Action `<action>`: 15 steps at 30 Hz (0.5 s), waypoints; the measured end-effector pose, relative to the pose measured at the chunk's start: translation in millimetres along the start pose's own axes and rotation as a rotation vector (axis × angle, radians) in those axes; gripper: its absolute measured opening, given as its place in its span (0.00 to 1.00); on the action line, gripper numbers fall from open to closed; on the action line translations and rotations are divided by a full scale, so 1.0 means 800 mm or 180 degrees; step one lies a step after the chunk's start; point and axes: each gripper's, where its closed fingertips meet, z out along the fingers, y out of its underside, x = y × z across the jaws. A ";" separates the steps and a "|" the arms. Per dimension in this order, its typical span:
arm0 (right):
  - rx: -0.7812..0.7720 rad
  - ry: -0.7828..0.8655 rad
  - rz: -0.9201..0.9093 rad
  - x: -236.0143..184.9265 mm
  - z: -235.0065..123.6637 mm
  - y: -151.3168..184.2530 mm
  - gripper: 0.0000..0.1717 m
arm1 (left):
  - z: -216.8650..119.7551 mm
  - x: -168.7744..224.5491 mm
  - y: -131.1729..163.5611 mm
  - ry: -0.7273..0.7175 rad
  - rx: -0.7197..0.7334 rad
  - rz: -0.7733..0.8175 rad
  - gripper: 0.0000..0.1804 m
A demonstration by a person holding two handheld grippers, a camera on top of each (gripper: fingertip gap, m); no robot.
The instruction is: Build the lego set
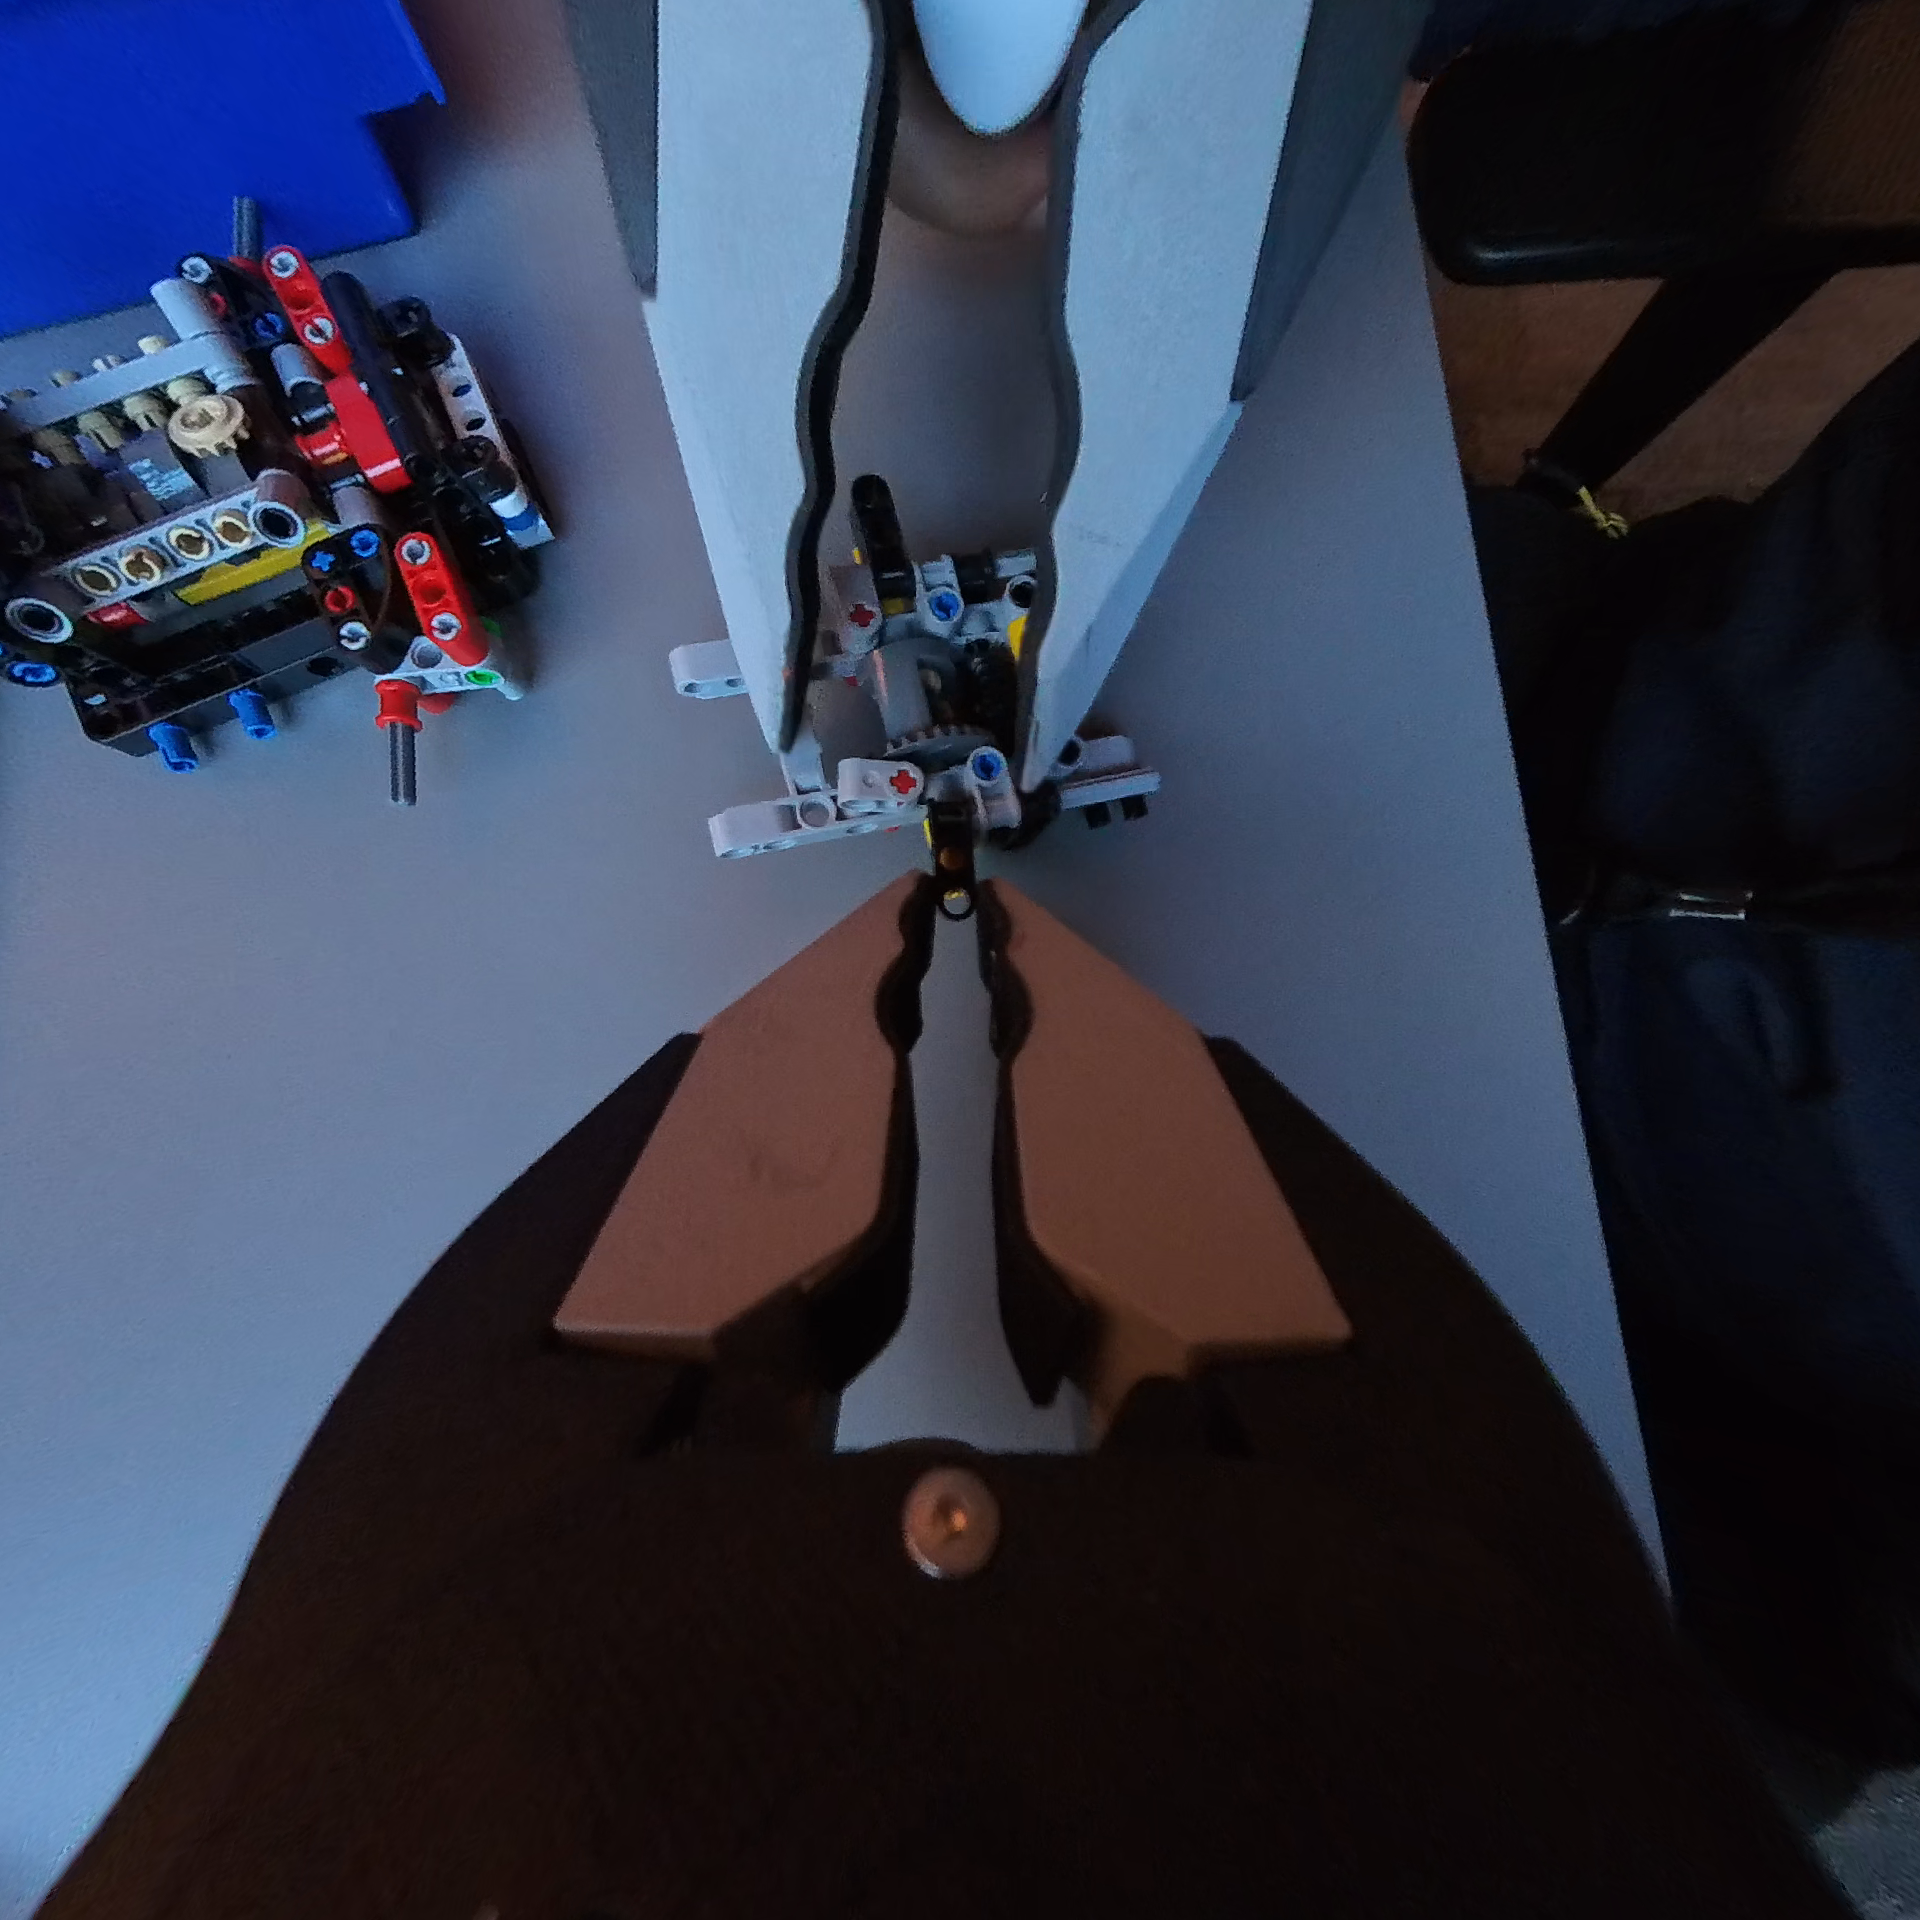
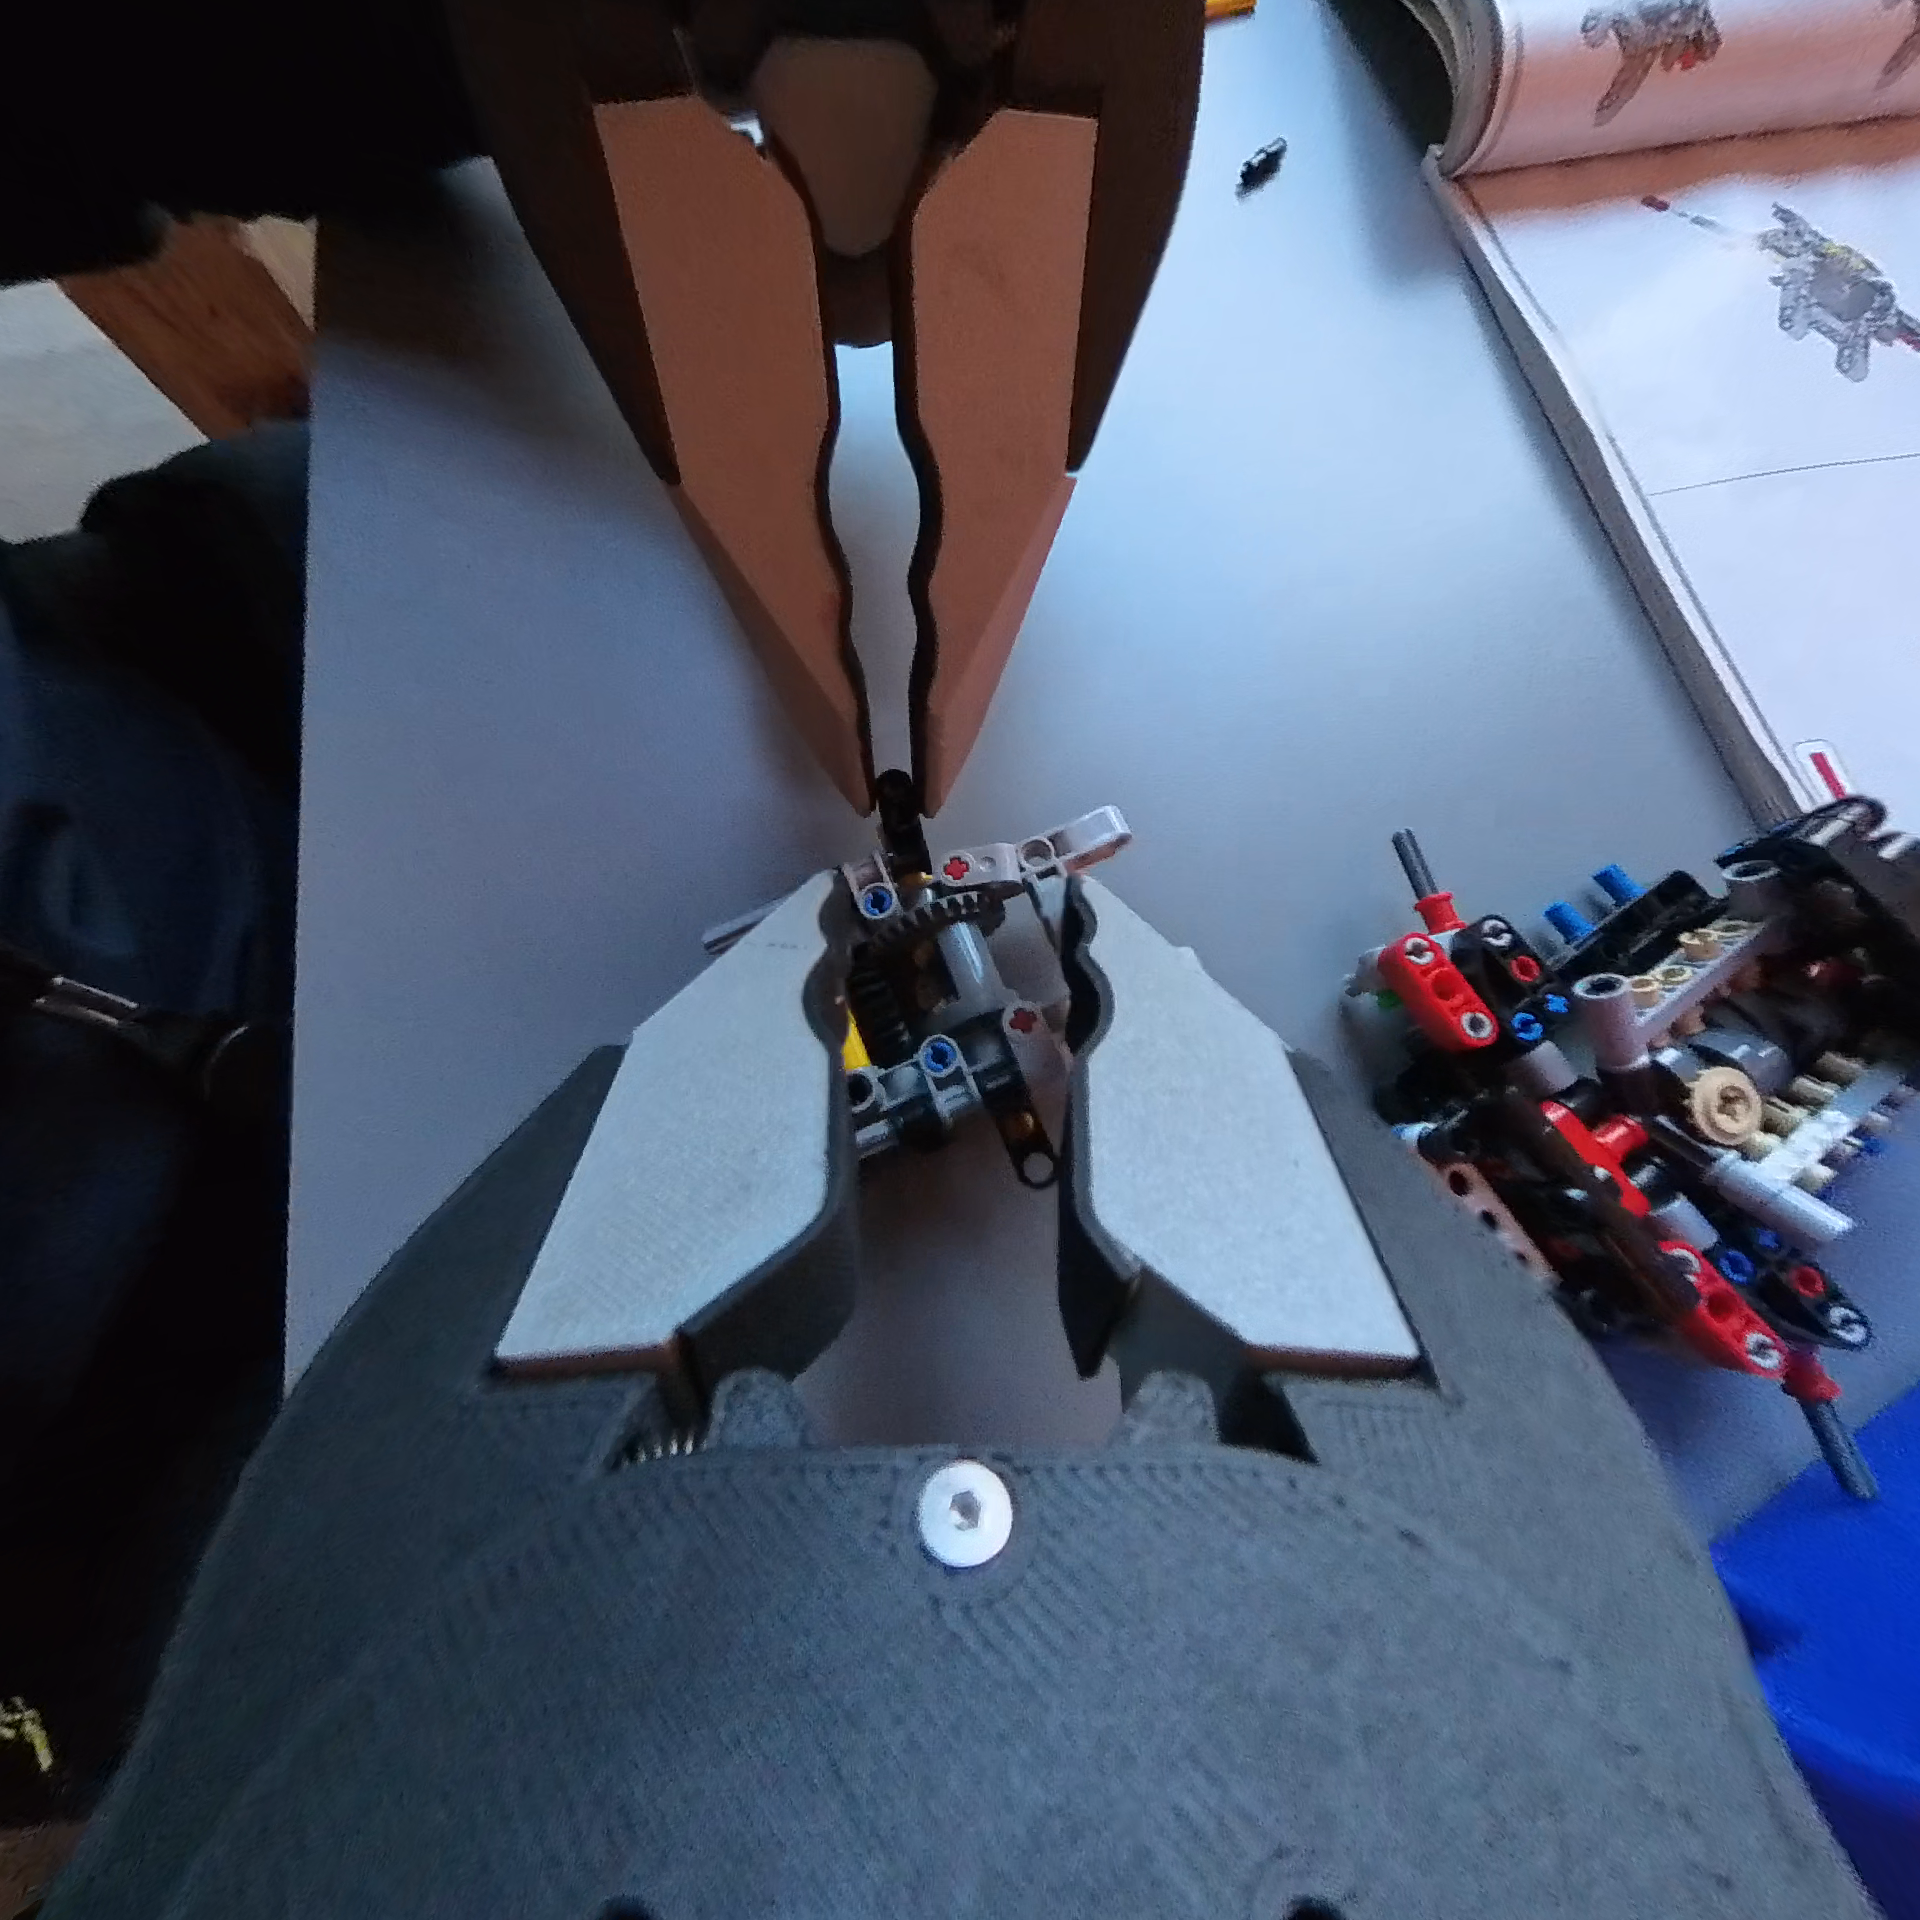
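Observation:
A small grey gear assembly (image 1: 925,665) with a black gear, blue pins and red axle ends sits on the grey table (image 1: 312,1039). My left gripper (image 1: 954,888), with orange-brown fingers, is shut on the end of a thin black link (image 1: 953,868) that sticks out of the assembly's near side. My right gripper (image 2: 951,894), with grey fingers, straddles the assembly (image 2: 956,997), and both pads press on its sides. The left wrist view shows the right gripper (image 1: 914,758) coming from the top. The right wrist view shows the left gripper (image 2: 896,805) pinching the black link (image 2: 900,826).
A larger black, red and grey assembly (image 1: 260,520) lies to the left, also in the right wrist view (image 2: 1621,1122). A blue bin (image 1: 187,135) is behind it. An open instruction booklet (image 2: 1714,416) and a small black pin (image 2: 1262,161) lie on the table. The table edge (image 1: 1507,727) borders dark bags. Only a small space, under 4 cm, lies between the two pairs of fingers.

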 end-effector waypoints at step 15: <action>-0.0134 0.0153 -0.0070 -0.003 0.003 0.002 0.17 | 0.005 -0.003 0.002 -0.0083 0.0054 -0.0022 0.03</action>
